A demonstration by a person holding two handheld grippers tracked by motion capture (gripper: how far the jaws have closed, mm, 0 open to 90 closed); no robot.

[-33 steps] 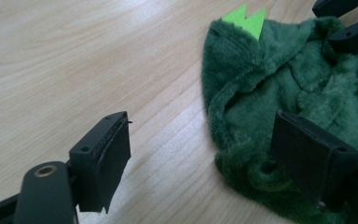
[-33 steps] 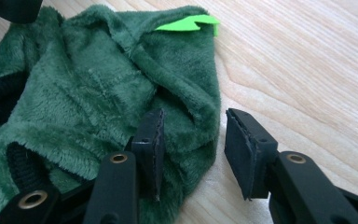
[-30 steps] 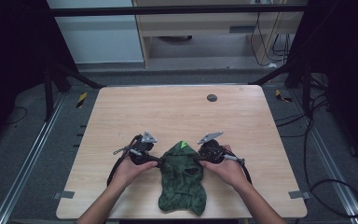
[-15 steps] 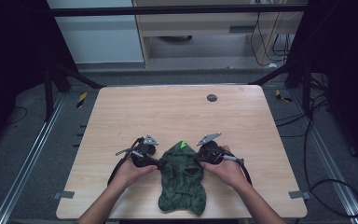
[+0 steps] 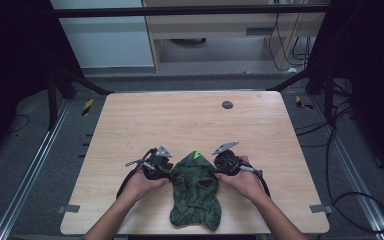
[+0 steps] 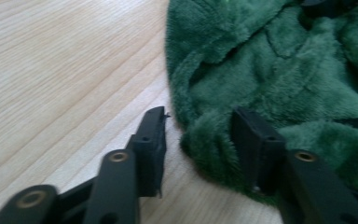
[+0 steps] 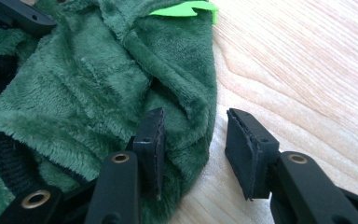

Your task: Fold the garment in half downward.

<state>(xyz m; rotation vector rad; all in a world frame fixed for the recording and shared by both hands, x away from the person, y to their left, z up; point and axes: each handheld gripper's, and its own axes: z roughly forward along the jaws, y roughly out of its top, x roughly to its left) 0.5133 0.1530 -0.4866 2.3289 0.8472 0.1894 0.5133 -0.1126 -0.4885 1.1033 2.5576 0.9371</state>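
**Both grippers work the green garment's edges**

Little has shifted since the earlier frame: both hands stay put at the near table (image 5: 130, 125). Left gripper (image 6: 198, 135) has just been closing, garment (image 5: 196, 192) edge between its parted jaws. Right gripper (image 7: 193, 140) has just been opening, straddling the opposite edge, jaws apart.

No legible text, label, brand, number or sign was found in any of the views. No print was seen on the green plush garment (image 5: 196, 192); its bright green tab (image 5: 197, 155) at the far end was blank. The wooden table (image 5: 190, 120) bore no markings that could be read. The yellow-and-black striped patches (image 5: 87, 106) on the floor to the left and right of the table carried no characters.
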